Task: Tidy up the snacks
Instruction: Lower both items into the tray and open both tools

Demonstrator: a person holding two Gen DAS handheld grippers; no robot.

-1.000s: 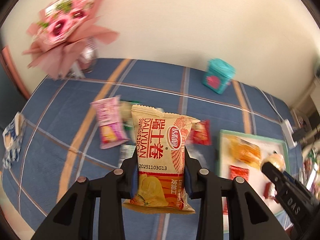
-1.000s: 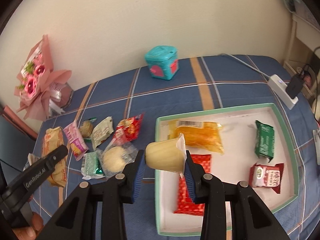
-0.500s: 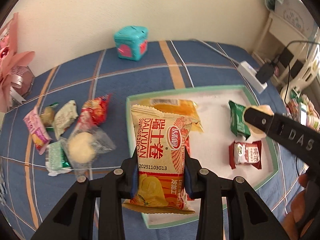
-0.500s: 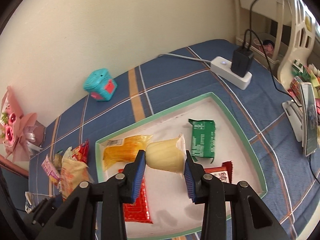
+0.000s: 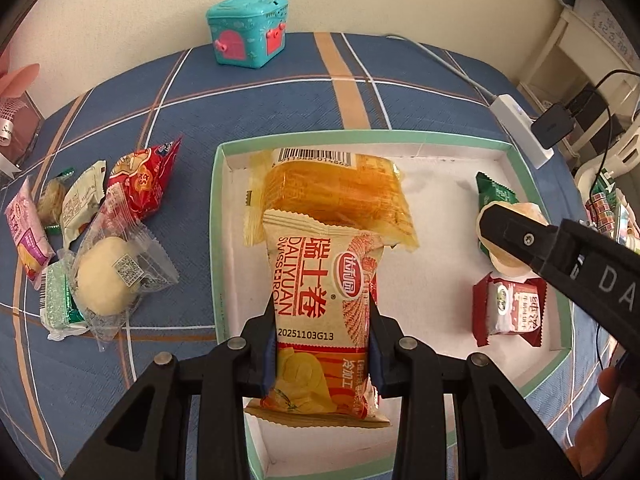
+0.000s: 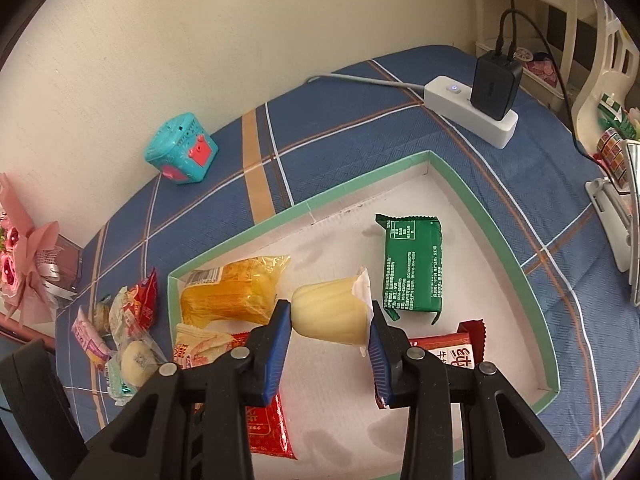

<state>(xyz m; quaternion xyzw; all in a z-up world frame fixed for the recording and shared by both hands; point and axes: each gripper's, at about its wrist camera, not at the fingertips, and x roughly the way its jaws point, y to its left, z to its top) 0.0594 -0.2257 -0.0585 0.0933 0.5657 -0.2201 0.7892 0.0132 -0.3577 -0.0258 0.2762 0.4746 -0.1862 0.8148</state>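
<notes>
Both hands were over the tray (image 5: 218,240) with a snack each, so the sorting looked roughly half done. The left gripper (image 5: 323,344) pinched an orange Swiss roll packet (image 5: 320,292) upright between its pads, held above the near left part of the tray and not yet set down. The right gripper (image 6: 329,344) was clamped on a small pudding cup (image 6: 330,312) lying on its side, its foil lid against the right pad, hanging over the tray's middle. Already inside lay a yellow cake packet (image 5: 340,196) at the far left corner, a green packet (image 6: 412,264) toward the far right, a dark red packet (image 5: 508,308) on the near right, and a bright red flat packet (image 6: 266,424) at the near side. Left on the blue plaid cloth (image 5: 280,100), just beside the tray's left wall, was a loose heap: a round bun in clear wrap (image 5: 108,276), a red bag (image 5: 140,184), a pale wrapper (image 5: 80,200), a pink packet (image 5: 24,236) and a small green one (image 5: 56,304). By my judgement those five or so, plus the two in hand, were what remained. The left wrist view showed the heap plainly and the right gripper's finger coming in from the right with the cup behind it. The right wrist view alone showed the bright red flat packet, the green packet in full, and a power strip (image 6: 468,112) with a black charger beyond the tray. A teal toy box (image 5: 248,32) stood by the wall in both.
</notes>
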